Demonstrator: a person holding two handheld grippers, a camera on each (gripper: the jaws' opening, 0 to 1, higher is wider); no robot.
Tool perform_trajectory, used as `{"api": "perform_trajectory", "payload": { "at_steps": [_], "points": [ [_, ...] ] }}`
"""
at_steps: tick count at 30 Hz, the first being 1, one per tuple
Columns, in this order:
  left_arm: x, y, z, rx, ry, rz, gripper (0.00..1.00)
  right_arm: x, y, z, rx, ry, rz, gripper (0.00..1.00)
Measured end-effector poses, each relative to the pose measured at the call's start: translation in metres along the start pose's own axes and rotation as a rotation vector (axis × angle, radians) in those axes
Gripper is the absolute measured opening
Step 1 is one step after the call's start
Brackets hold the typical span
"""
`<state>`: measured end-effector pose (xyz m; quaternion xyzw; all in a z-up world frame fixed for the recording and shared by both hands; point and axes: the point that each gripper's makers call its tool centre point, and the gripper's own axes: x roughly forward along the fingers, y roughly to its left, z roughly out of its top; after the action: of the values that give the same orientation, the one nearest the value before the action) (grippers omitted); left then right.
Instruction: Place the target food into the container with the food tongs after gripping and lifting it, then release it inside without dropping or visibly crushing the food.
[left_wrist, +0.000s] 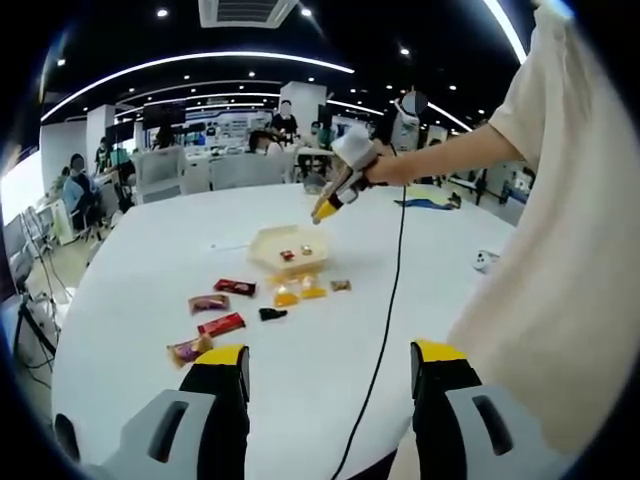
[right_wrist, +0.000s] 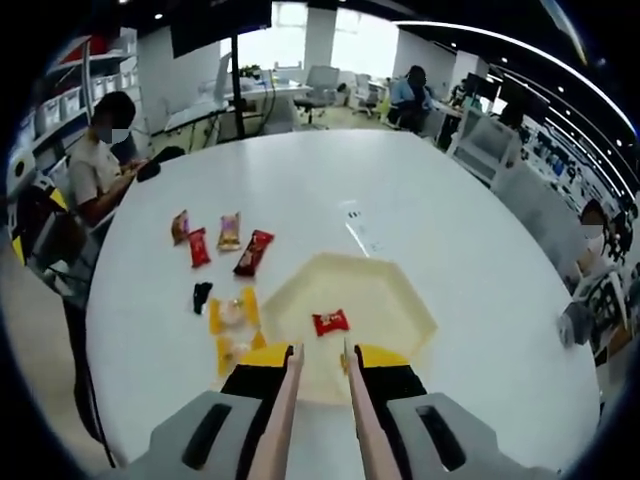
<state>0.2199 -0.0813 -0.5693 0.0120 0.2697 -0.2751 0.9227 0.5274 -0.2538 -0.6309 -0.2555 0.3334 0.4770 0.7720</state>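
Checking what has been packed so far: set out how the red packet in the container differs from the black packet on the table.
Colour: the red packet is bright red; the black packet is dark. Place: the red packet lies inside the pale container, just ahead of the food tongs; the black packet lies outside it on the white table, next to a yellow packet. Shared: both are small and lie flat.
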Motion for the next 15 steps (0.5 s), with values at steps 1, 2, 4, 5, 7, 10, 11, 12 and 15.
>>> {"api": "perform_trajectory", "payload": {
  "at_steps": [1, 2, 4, 5, 7, 10, 11, 12, 15],
  "points": [
    [0.000, 0.000, 0.000, 0.001, 0.000, 0.000, 0.65, 0.000, 0.002, -0.002, 0.000, 0.004, 0.003, 0.24],
    [0.000, 0.000, 0.000, 0.002, 0.000, 0.000, 0.65, 0.000, 0.004, -0.003, 0.000, 0.006, 0.005, 0.24],
    [0.000, -0.001, 0.000, 0.003, 0.000, -0.002, 0.65, 0.000, 0.007, -0.006, 0.001, 0.009, 0.010, 0.24],
    [0.000, -0.002, 0.000, 0.004, 0.000, -0.003, 0.65, 0.001, 0.009, -0.008, 0.002, 0.012, 0.012, 0.24],
    [0.000, -0.002, 0.000, 0.004, 0.000, -0.003, 0.65, 0.001, 0.012, -0.010, 0.004, 0.015, 0.016, 0.24],
    [-0.001, -0.003, 0.001, 0.001, -0.003, -0.006, 0.66, 0.002, 0.017, -0.014, 0.005, 0.021, 0.023, 0.24],
    [-0.001, -0.003, 0.001, 0.002, -0.002, -0.005, 0.66, 0.002, 0.019, -0.016, 0.004, 0.025, 0.026, 0.24],
    [-0.001, -0.003, 0.001, 0.003, -0.002, -0.005, 0.66, 0.003, 0.020, -0.017, 0.005, 0.027, 0.028, 0.24],
    [-0.001, -0.004, 0.001, 0.003, -0.002, -0.006, 0.66, 0.003, 0.024, -0.020, 0.008, 0.031, 0.034, 0.24]
  ]
}}
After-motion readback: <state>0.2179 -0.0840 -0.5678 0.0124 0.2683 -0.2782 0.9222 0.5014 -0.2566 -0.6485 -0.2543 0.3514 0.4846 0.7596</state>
